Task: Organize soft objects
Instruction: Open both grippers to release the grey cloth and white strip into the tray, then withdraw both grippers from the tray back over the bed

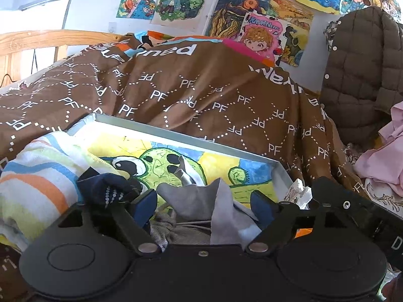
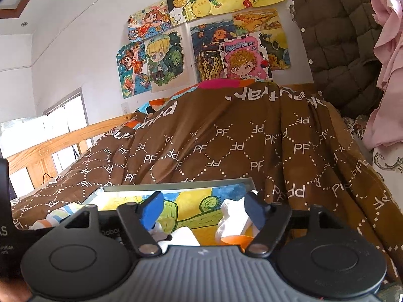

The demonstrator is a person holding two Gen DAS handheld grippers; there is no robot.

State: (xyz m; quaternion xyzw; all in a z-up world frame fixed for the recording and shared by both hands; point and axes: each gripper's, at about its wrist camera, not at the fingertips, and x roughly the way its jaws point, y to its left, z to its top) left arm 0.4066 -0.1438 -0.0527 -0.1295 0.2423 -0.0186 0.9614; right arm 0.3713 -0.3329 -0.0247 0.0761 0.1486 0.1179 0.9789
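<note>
In the left wrist view my left gripper point(image 1: 202, 205) is open above a tray point(image 1: 176, 132) with a painted cactus picture inside. A grey cloth point(image 1: 201, 198) stands crumpled between the blue pads without being clamped. A dark navy sock point(image 1: 108, 186) lies left of the pads, and a striped towel point(image 1: 37, 176) lies further left. In the right wrist view my right gripper point(image 2: 204, 209) is open over the same tray point(image 2: 176, 185). A white soft cloth point(image 2: 231, 216) lies beside the right pad, over something orange point(image 2: 234, 240).
A brown "PF" patterned blanket point(image 1: 201, 95) covers the bed behind the tray. A wooden bed rail point(image 1: 37, 40) runs at the left. A brown quilted coat point(image 1: 360, 58) and pink garment point(image 1: 385, 156) are at the right. Drawings cover the wall.
</note>
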